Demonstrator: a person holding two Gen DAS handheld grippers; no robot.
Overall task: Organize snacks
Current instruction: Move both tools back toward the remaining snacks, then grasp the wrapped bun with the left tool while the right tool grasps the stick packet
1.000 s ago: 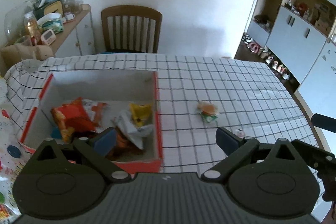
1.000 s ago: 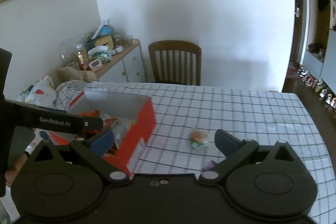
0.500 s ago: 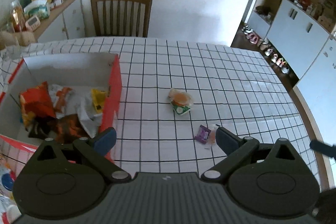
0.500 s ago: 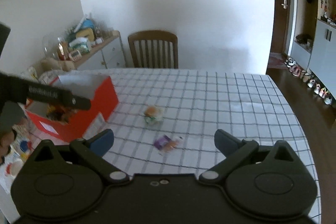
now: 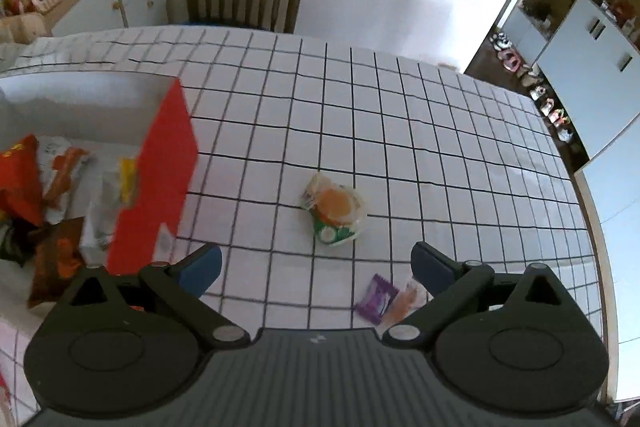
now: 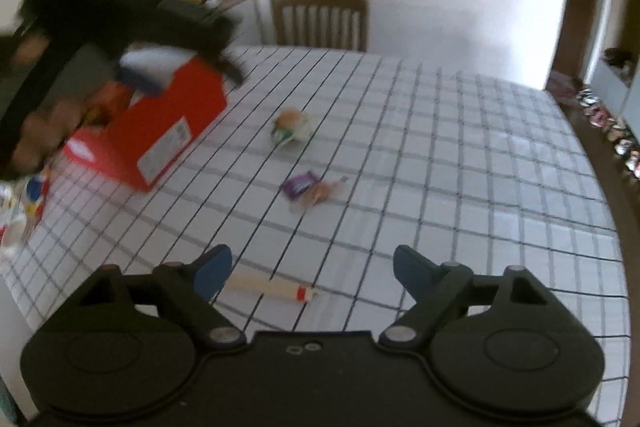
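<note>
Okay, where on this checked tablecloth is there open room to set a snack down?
The far half of the tablecloth, between the burger snack and the chair, is bare, as is its right side. It's crowded inside the red box and around the purple wrapper.

A burger snack [image 5: 335, 211] lies flat ahead of the left fingers [image 5: 200, 269]. A purple candy [image 5: 376, 298] touches an orange one [image 5: 406, 301] beside the right-hand finger.
</note>
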